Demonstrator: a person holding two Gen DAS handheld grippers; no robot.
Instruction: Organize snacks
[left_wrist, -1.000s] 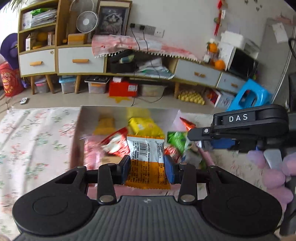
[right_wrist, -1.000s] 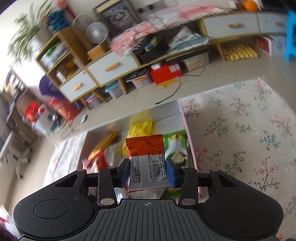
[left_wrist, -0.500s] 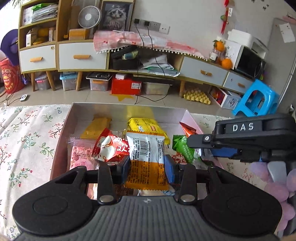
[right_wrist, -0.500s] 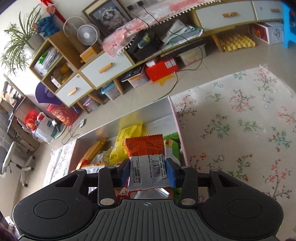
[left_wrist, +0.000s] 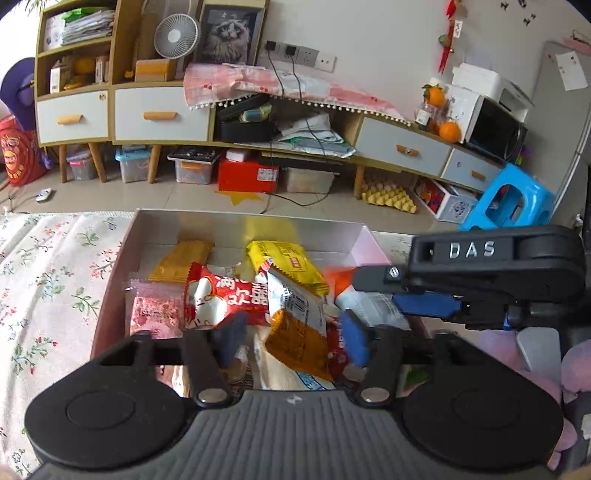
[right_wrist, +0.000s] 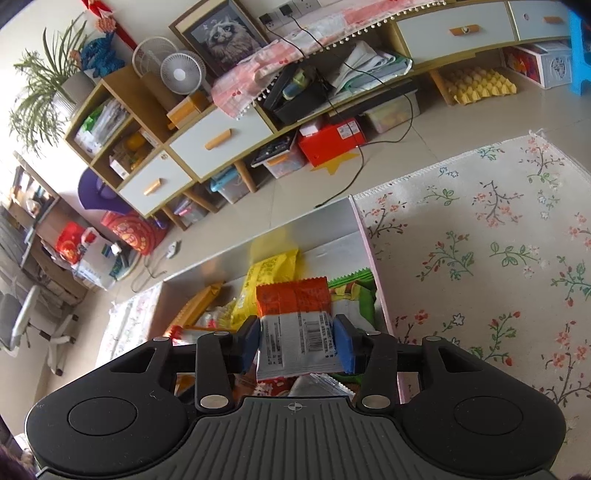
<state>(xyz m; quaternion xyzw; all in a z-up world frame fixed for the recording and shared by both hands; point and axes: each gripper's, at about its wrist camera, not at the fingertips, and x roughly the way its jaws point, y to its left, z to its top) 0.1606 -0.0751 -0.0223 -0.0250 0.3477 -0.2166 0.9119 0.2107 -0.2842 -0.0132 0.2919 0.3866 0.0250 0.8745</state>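
Left hand-held gripper (left_wrist: 291, 341): jaws apart, just been opening; white-and-orange packet (left_wrist: 297, 325) between the pads but touching neither, tilted, dropping onto the pile.
Right hand-held gripper (right_wrist: 297, 341): jaws just been opening too; orange-and-white packet (right_wrist: 295, 325) between the pads, upright, both pads at its edges. Whether still pinched or already loose: cannot tell.
Box (left_wrist: 243, 223): open-topped, pale walls, on the floral cloth (left_wrist: 51, 266) covering the worktop; both grippers poised over its near end.
Already in box: yellow packet (left_wrist: 284, 262) toward the far wall; flat orange packet (left_wrist: 183, 258) far left; red-and-white packet (left_wrist: 221, 297) across the middle; pink packet (left_wrist: 155, 314) near left; green packet (right_wrist: 351, 295) against the right wall.
Progress (judgement): late stage. Most snacks seen are inside the box; left packet released over it, right packet about to follow.
Left to do (judgement): let the right packet go, draw both grippers clear, fetch any snacks outside view.
Order in box: loose heap, overlapping, no rows visible.
Hidden: near end of the box and pile underneath, behind both gripper bodies.
Cut off: cloth at frame edges; snacks there, if any, cannot be counted.
Hard to make out: left pad of left gripper blurred; print on packets unreadable; pale purple shapes at lower right of left view, unidentified.
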